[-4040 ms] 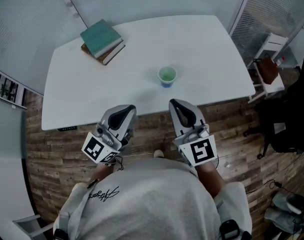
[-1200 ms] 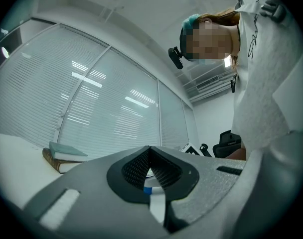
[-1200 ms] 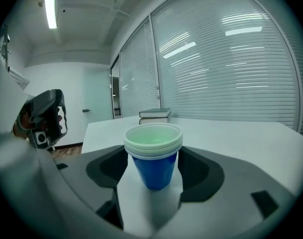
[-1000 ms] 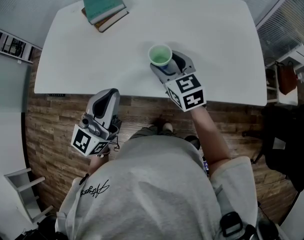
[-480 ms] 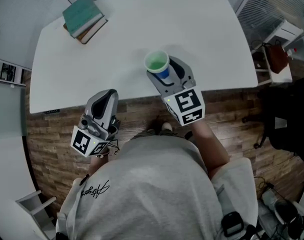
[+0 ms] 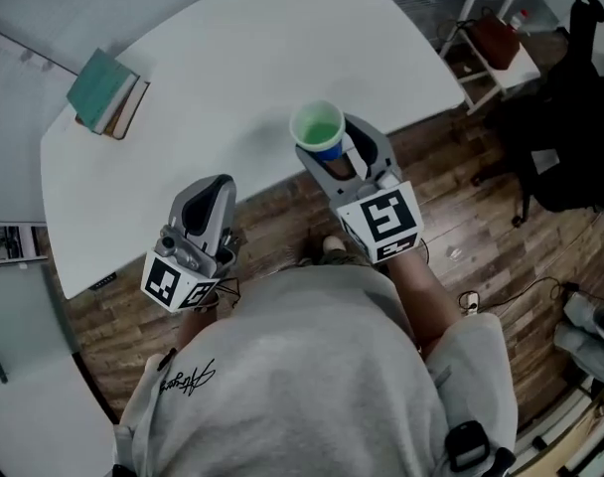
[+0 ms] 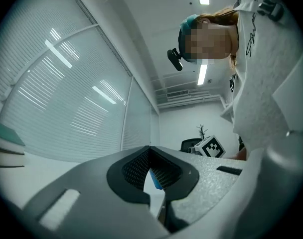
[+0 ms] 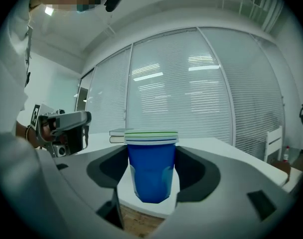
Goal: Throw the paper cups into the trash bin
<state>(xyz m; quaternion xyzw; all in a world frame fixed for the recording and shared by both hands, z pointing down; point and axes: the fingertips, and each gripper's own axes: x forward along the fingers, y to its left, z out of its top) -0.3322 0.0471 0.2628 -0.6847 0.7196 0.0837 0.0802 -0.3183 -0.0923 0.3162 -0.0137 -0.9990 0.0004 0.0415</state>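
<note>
While the nested blue paper cups (image 6: 317, 129) sit upright between the jaws of our right gripper (image 6: 332, 157), they hang clear of the bench (image 6: 232, 68), over its near edge. In the right gripper view the jaws press the cups' blue wall (image 8: 151, 171) on both sides, and several rims lie stacked at the top. From the head view we see a green inside. Our left gripper (image 6: 215, 192) is held low beside our body, over the wooden floor (image 6: 481, 227) just off the bench edge, near the right gripper but apart from it. Its jaws meet at the tips and carry nothing. On the far left corner of the bench lies a stack of books (image 6: 105, 92), the top one teal, well apart from the cups. Our grey shirt (image 6: 312, 376) fills the bottom of the head view.
</note>
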